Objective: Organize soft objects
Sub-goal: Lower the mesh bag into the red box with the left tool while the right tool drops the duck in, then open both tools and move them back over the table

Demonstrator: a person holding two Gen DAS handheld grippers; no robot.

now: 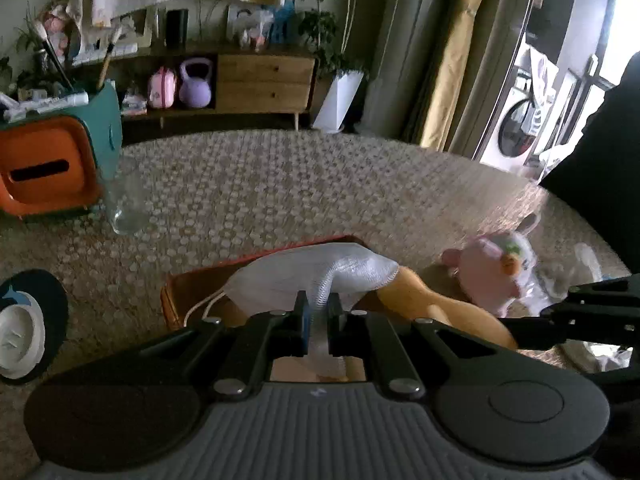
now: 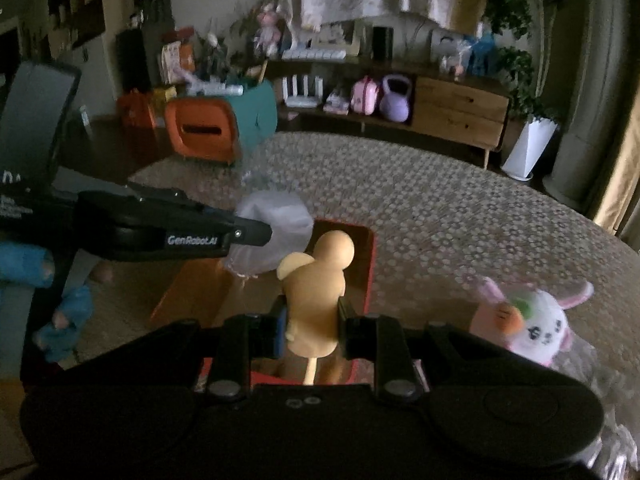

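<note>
My left gripper [image 1: 318, 312] is shut on a white mesh pouch [image 1: 312, 276] and holds it over an orange-red box [image 1: 176, 296]. The pouch also shows in the right wrist view [image 2: 276, 232], with the left gripper [image 2: 256, 236] beside it. My right gripper [image 2: 312, 316] is shut on a tan plush toy [image 2: 320, 280] and holds it above the same box [image 2: 366, 264]. The tan plush also shows in the left wrist view [image 1: 424, 304]. A pink and white bunny plush [image 2: 532, 324] lies on the table to the right of the box; it also shows in the left wrist view [image 1: 496, 272].
The table [image 1: 280, 184] has a patterned cloth. A clear glass [image 1: 124, 200] and an orange and teal tissue box [image 1: 48, 164] stand at the left. A white dish on a dark coaster [image 1: 20, 332] lies near the left edge. Crinkled clear plastic [image 2: 600, 384] lies by the bunny.
</note>
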